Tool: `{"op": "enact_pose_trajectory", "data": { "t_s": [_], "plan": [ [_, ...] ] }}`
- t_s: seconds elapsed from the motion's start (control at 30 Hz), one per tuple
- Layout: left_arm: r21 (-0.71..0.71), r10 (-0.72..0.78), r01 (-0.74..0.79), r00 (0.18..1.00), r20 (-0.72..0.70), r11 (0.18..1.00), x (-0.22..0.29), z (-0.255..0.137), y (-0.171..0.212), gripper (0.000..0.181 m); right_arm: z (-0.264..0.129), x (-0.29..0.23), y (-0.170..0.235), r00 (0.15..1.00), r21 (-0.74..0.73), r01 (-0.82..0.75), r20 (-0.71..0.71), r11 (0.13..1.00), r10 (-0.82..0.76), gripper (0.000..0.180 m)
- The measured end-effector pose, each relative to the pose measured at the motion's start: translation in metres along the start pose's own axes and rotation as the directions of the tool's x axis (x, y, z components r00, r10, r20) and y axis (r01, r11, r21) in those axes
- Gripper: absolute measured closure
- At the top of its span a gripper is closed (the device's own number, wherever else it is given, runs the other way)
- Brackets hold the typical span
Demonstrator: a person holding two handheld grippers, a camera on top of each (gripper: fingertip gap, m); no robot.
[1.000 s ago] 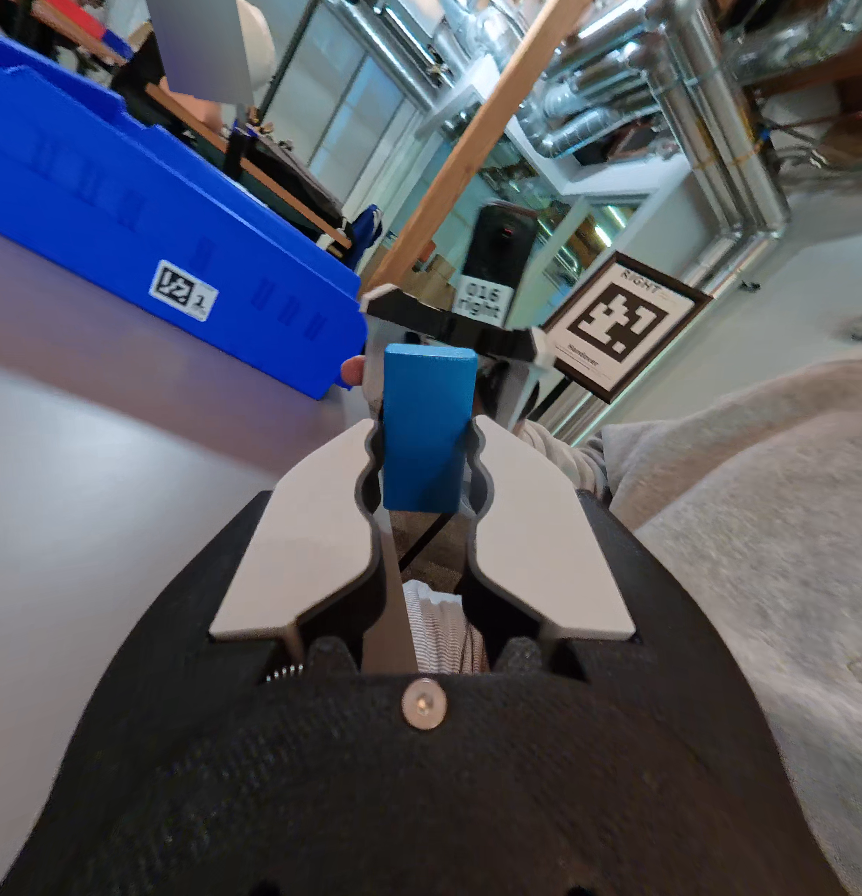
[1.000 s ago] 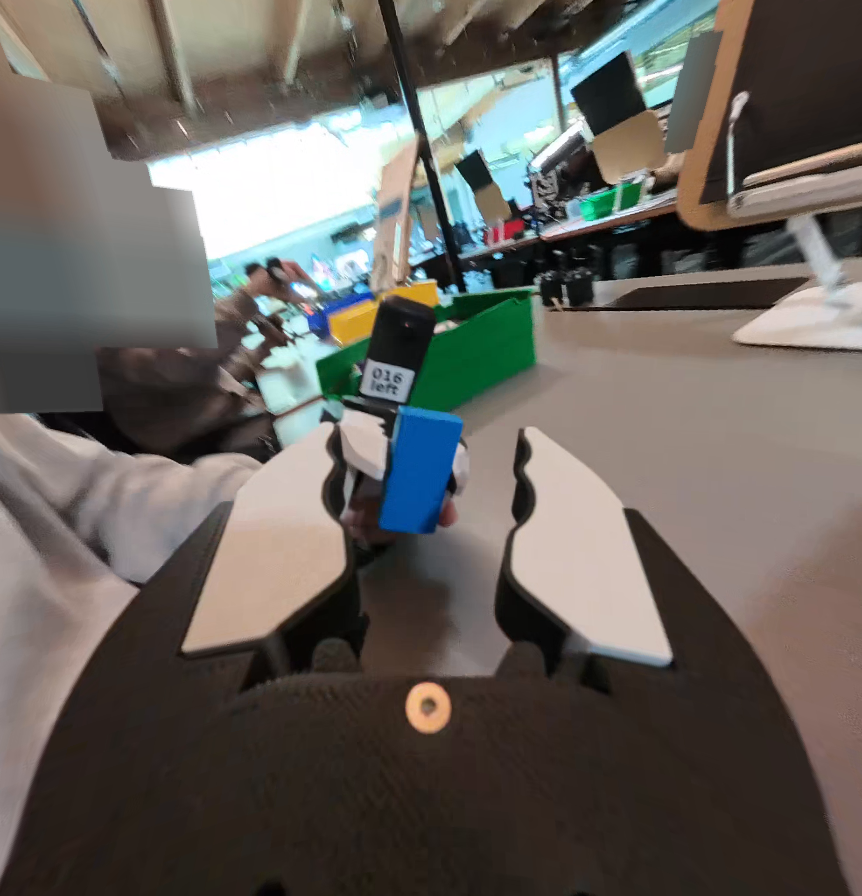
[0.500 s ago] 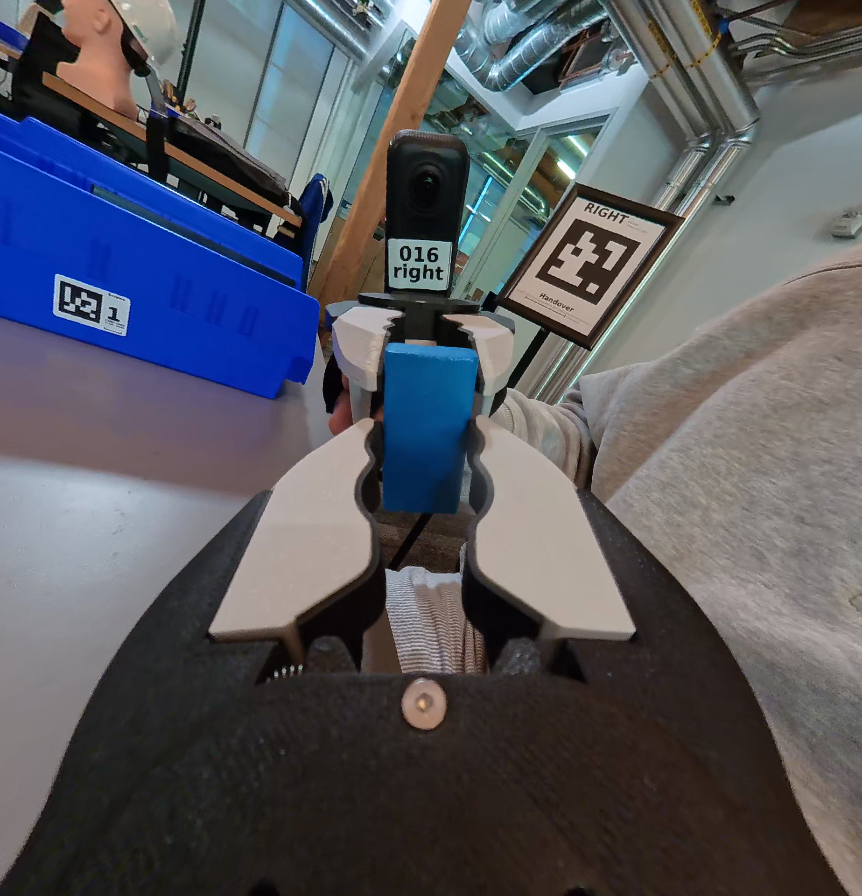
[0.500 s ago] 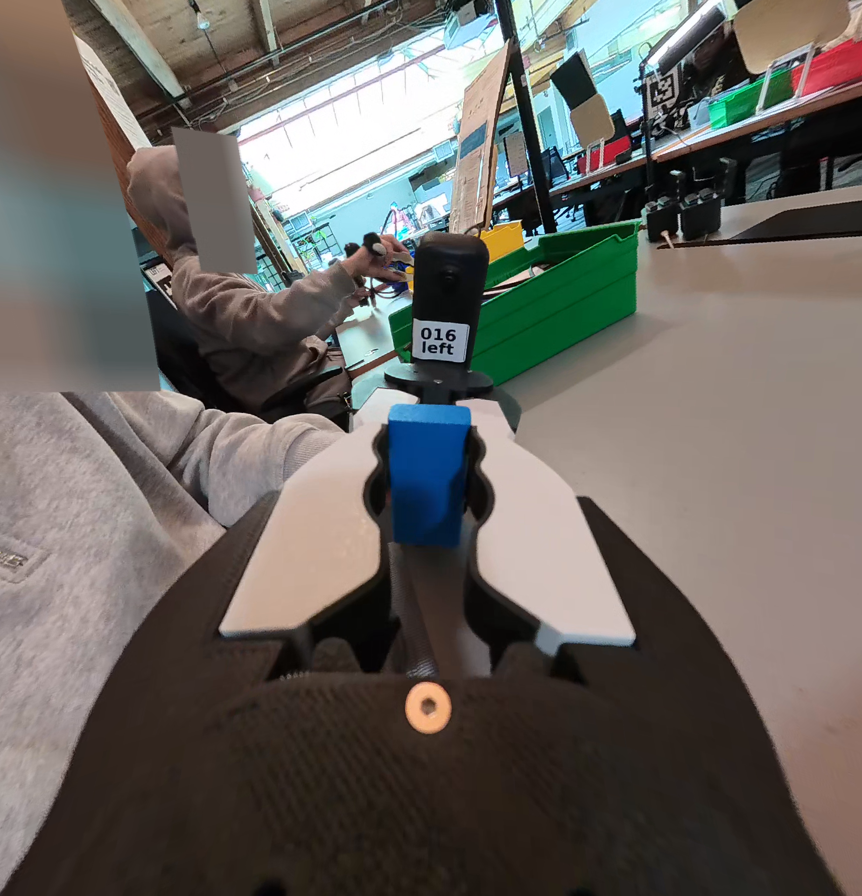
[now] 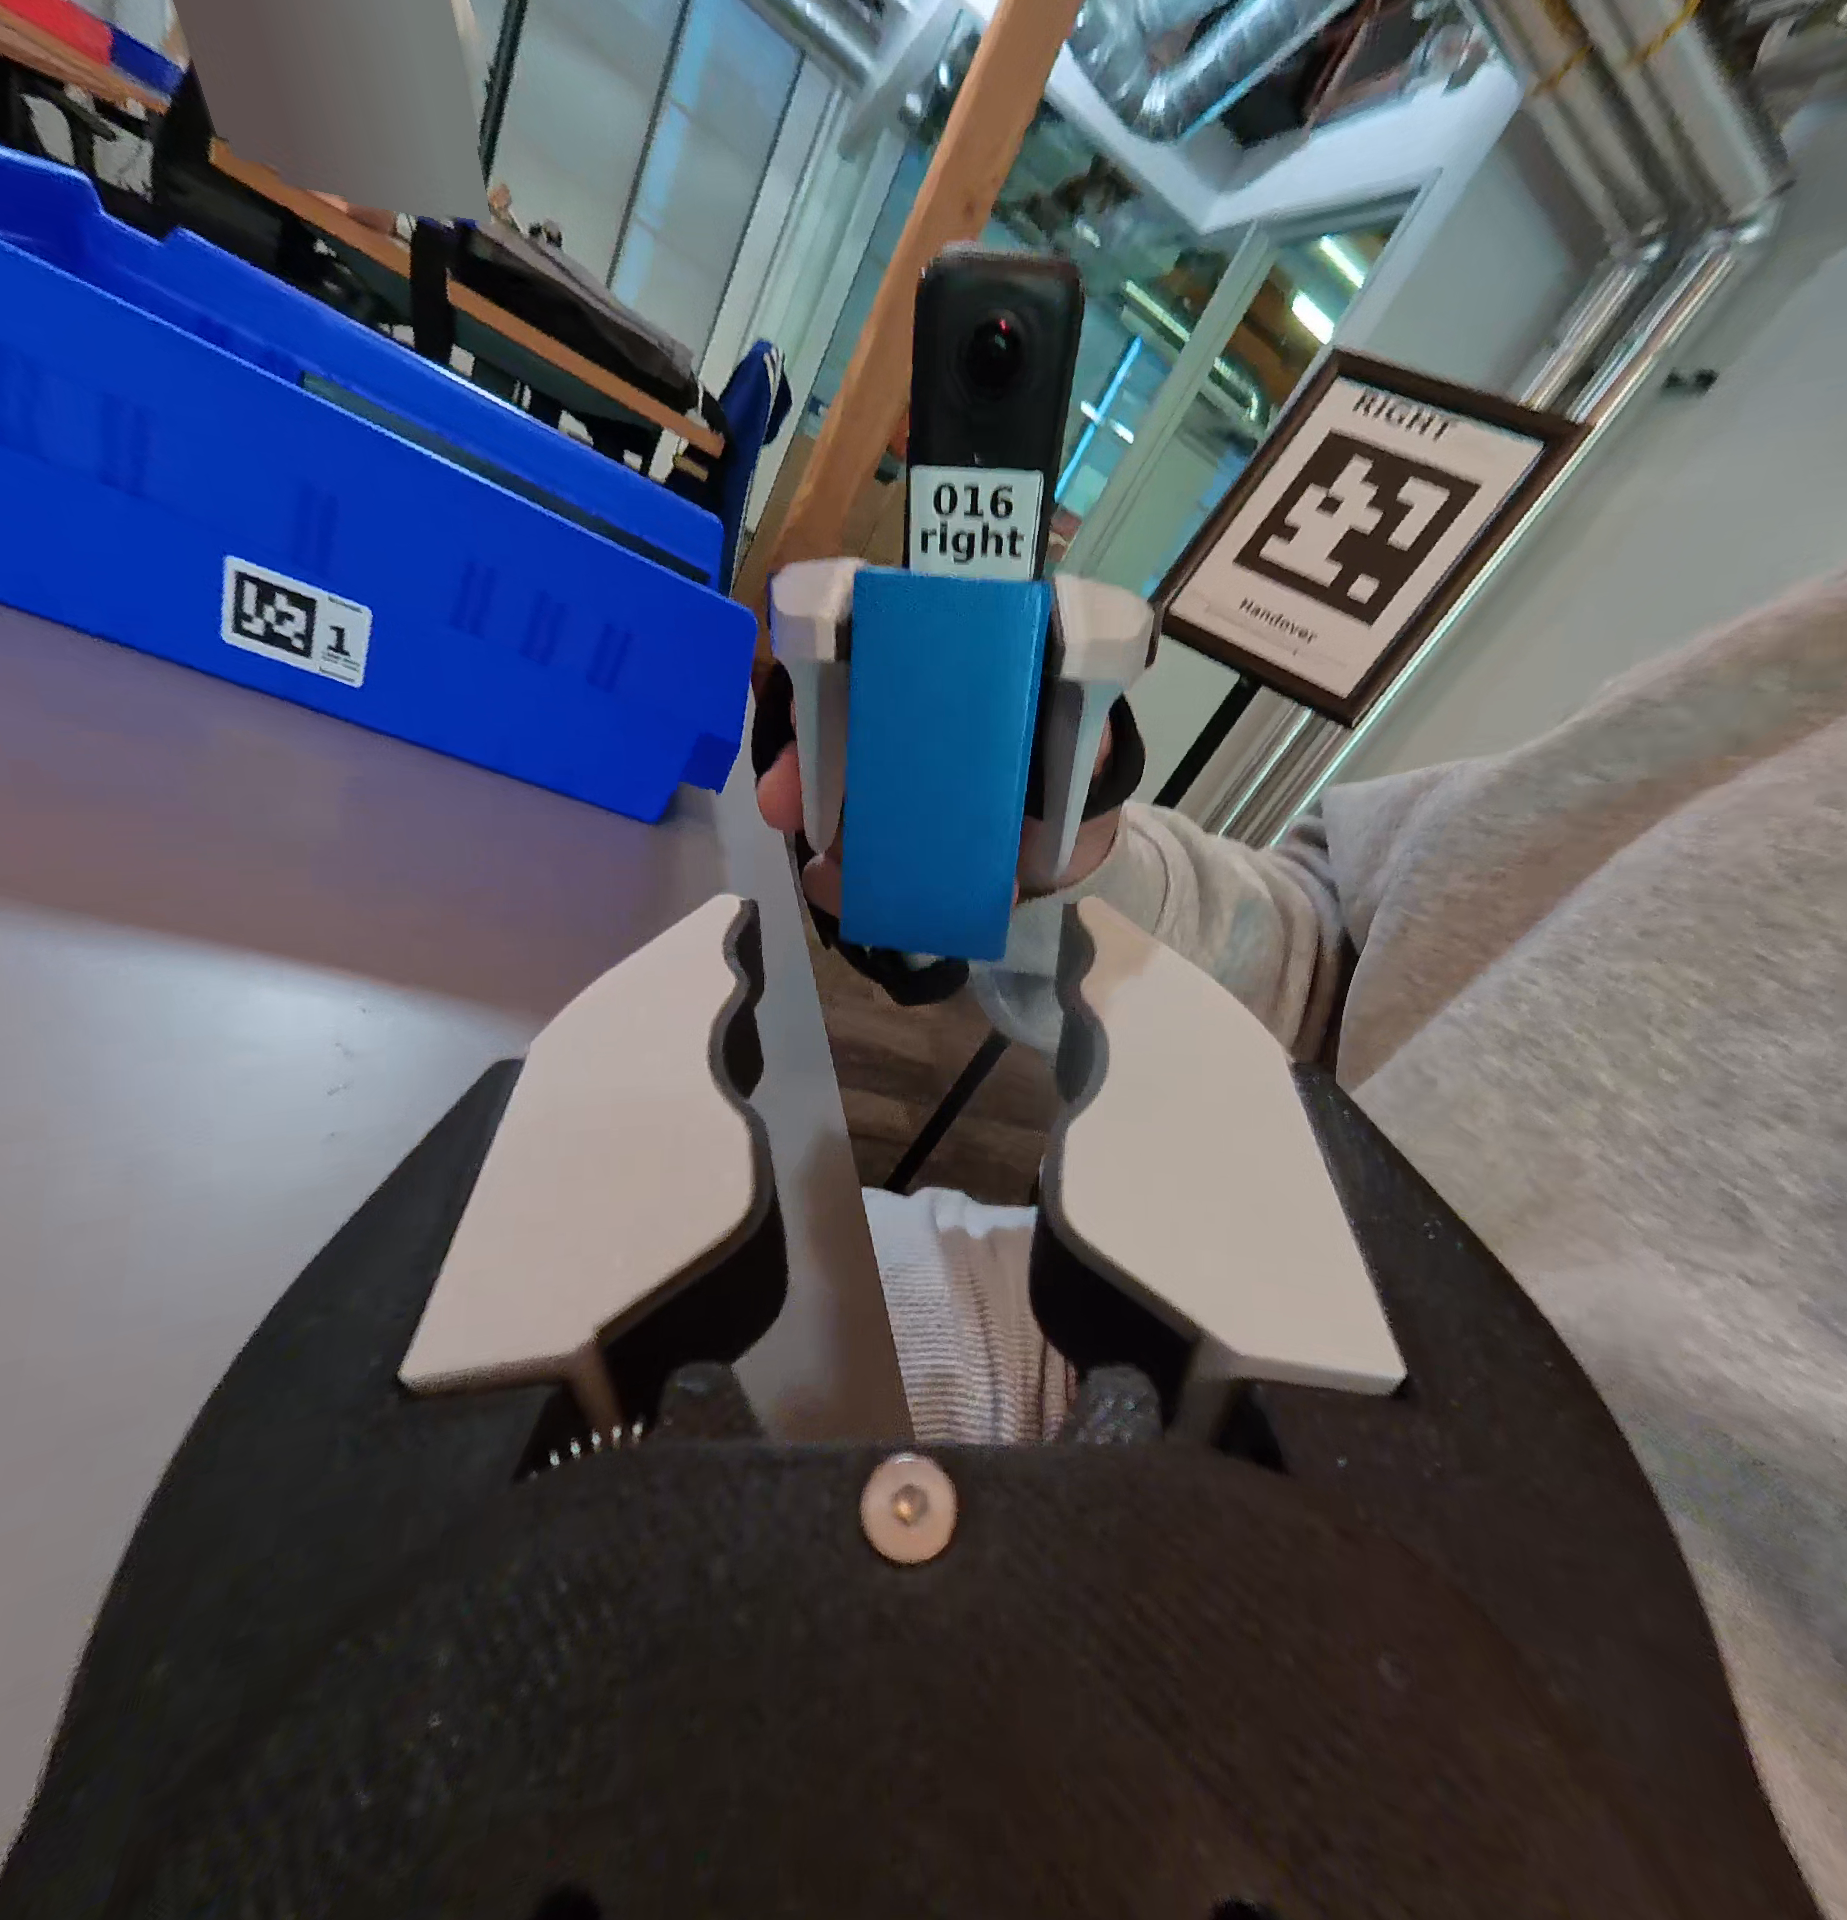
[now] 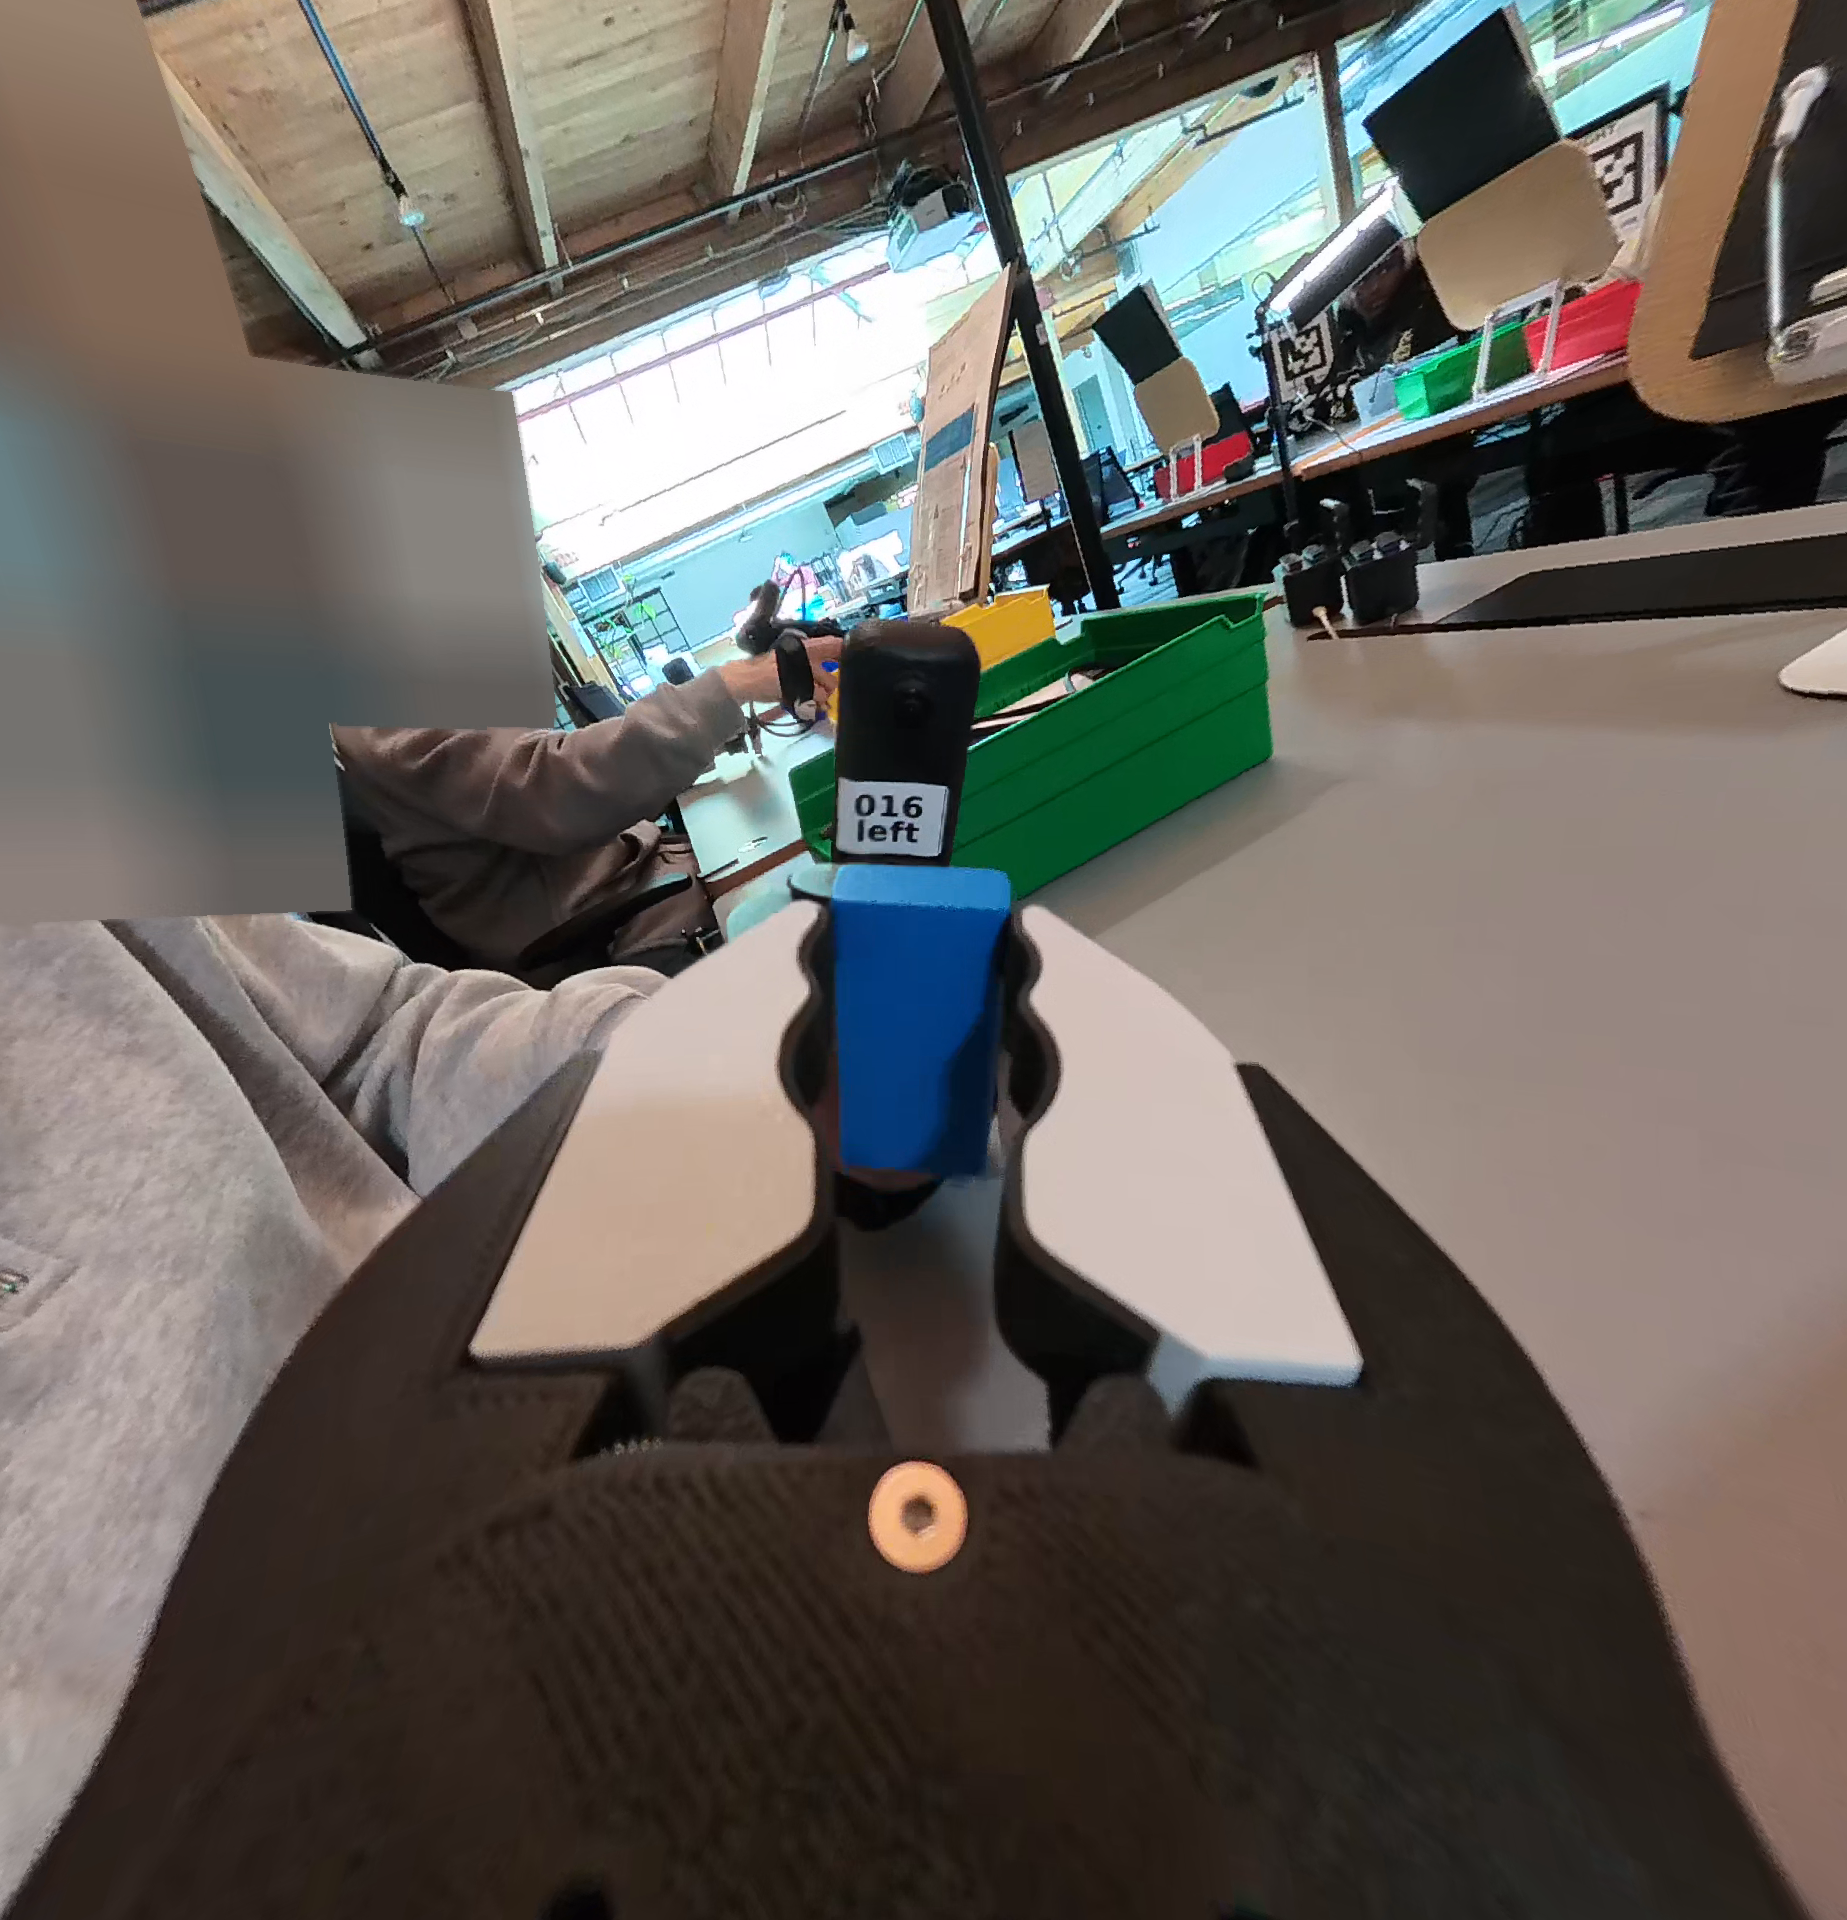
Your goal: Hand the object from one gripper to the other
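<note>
Clamped by my right claw [image 6: 914, 1039], the blue block [image 6: 917, 1029] stands upright above the grey bench [image 6: 1521, 883], while my left claw [image 5: 908, 997] sits spread apart just short of it.

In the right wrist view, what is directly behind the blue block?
Behind the blue block, held by the right gripper, stands the left gripper's black camera. The block hides the left gripper's fingers; a green bin sits farther back.

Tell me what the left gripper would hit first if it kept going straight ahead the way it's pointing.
Most likely the blue block, held in the right gripper just beyond the open left gripper; exact gap unclear.
</note>
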State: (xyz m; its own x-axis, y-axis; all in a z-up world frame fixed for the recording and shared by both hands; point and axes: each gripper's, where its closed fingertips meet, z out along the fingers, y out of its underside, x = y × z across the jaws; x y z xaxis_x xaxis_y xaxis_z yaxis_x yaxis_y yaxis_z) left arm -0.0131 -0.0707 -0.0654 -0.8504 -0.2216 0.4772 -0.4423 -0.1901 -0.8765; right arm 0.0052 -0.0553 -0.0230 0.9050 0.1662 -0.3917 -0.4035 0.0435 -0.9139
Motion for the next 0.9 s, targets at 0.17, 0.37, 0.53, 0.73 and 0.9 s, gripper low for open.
{"op": "enact_pose_trajectory", "data": {
  "t_s": [0.17, 0.37, 0.53, 0.73, 0.9],
  "plan": [
    [-0.047, 0.025, -0.025, 1.0, -0.016, 0.999, 0.006, 0.007, 0.008, 0.137, 0.002, -0.002, 0.004, 1.0, -0.019, 0.006, 0.006, 1.0, -0.005, 0.147],
    [-0.037, 0.032, -0.033, 0.999, -0.017, 0.999, 0.006, 0.004, 0.006, 0.147, 0.005, -0.006, 0.007, 1.0, -0.03, 0.015, 0.021, 0.999, -0.015, 0.148],
    [0.0, -0.025, 0.025, 0.999, -0.037, 1.0, 0.005, 0.002, 0.0, 0.147, 0.001, 0.002, -0.007, 0.995, 0.068, 0.091, -0.036, 0.994, -0.089, 0.117],
    [0.053, -0.238, 0.253, 0.951, -0.194, 0.966, 0.01, -0.009, -0.012, 0.147, 0.003, -0.007, -0.007, 0.826, -0.001, 0.553, -0.127, 0.833, -0.549, 0.089],
    [-0.067, -0.401, 0.399, 0.872, -0.279, 0.914, 0.016, -0.007, 0.0, 0.146, 0.015, -0.009, 0.026, 0.648, -0.216, 0.736, -0.053, 0.642, -0.76, 0.094]
  ]
}}
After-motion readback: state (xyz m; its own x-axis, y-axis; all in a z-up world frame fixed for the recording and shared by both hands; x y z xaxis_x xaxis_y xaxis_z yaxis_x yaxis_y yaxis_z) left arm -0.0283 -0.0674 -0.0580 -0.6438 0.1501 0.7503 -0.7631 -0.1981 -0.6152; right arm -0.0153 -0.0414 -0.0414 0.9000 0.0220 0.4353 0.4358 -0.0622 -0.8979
